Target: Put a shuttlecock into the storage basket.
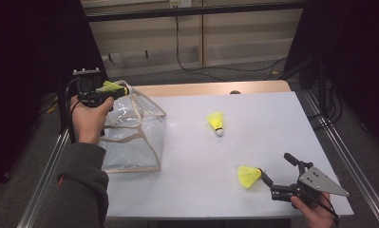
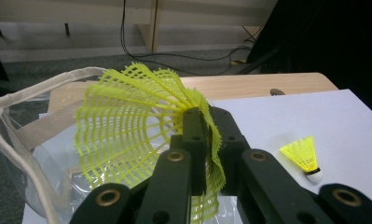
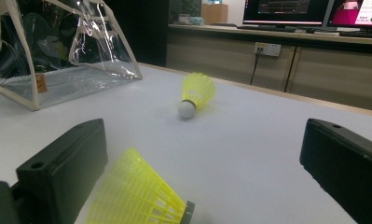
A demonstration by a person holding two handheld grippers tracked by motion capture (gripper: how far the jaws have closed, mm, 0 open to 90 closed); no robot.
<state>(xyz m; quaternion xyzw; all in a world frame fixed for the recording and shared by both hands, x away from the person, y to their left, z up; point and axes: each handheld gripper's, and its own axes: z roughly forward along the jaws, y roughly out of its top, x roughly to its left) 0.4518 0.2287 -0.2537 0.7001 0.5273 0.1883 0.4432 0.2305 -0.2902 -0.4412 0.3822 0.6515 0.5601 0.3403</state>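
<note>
**Shuttlecocks going into a see-through bag**

Table (image 1: 253, 156) first: big, white. At its nine o'clock edge stands the clear bag (image 1: 130, 137), mouth up. The left gripper (image 1: 112, 93) hangs over that mouth, jaws squeezed tight on a yellow shuttlecock (image 2: 127, 126) by its skirt. At five o'clock the right gripper (image 1: 278, 172) has its jaws wide, with a second shuttlecock (image 3: 137, 196) lying beside one jaw, not held. A third shuttlecock (image 1: 216, 123) lies near the middle. I think the left one should go lower inside the rim before letting go.
</note>
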